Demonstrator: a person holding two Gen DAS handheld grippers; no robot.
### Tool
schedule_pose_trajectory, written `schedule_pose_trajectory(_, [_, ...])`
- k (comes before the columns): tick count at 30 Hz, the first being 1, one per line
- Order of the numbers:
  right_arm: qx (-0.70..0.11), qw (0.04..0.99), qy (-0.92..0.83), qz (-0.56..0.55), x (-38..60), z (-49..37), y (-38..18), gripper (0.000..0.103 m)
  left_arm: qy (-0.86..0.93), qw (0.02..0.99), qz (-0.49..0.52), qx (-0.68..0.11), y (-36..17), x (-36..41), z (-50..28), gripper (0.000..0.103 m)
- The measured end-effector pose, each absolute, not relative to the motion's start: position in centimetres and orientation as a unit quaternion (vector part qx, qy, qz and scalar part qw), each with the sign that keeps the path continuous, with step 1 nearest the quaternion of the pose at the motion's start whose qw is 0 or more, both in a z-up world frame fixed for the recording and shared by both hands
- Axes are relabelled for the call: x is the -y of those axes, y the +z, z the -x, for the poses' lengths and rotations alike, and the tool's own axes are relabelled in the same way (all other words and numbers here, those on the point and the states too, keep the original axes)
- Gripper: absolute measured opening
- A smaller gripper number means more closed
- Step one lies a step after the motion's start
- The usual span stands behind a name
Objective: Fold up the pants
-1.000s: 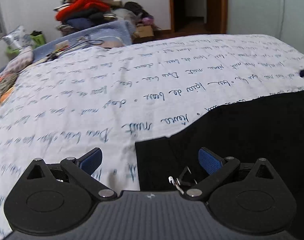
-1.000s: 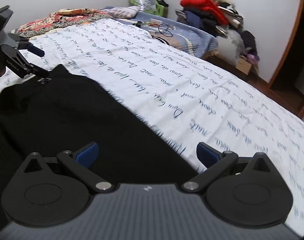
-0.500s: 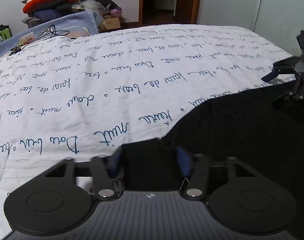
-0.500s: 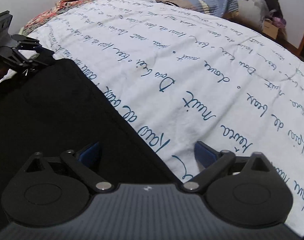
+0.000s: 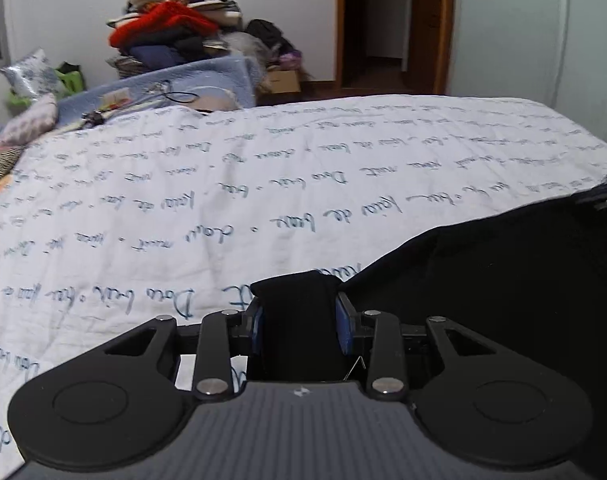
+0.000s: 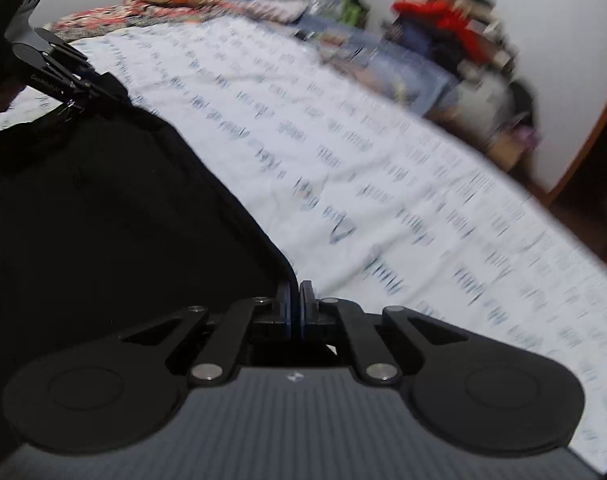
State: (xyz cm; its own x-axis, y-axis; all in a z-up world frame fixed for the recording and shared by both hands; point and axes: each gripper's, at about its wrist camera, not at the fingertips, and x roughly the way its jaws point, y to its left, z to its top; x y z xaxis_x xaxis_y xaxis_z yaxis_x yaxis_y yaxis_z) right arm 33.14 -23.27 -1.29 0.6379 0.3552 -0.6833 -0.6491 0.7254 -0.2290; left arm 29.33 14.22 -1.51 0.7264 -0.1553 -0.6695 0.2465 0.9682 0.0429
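Left tool (image 5: pixel 299 326): your jaws have just been closing and now clamp a bunched corner of the black pants (image 5: pixel 503 288), blue pads pressed on either side of the fold. Right tool (image 6: pixel 295 312): jaws also just closed, pads nearly touching, pinching the thin pants edge (image 6: pixel 103 208) right where it meets the bed (image 6: pixel 383 184). Pants lie spread on the script-print sheet (image 5: pixel 223 208), between your two tools. From the right wrist view you see the left tool at the far corner of the fabric; that frame is motion-blurred. Clothes pile (image 5: pixel 171 36) sits beyond the bed.
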Motion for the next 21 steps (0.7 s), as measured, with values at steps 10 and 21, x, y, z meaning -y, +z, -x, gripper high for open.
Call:
schedule_pose_trajectory(10, [-0.169,0.893,0.233,0.346,20.7,-19.3,1.3,0.005,-0.136,0.949,-0.069,-0.277,2.7,-15.9,-20.0,0.03])
schedule_pose_trajectory(21, [-0.148,0.883,0.274,0.352,19.4,-4.9,1.6,0.005,-0.12,0.955,-0.007,-0.271,1.1,-18.0,-7.8,0.027])
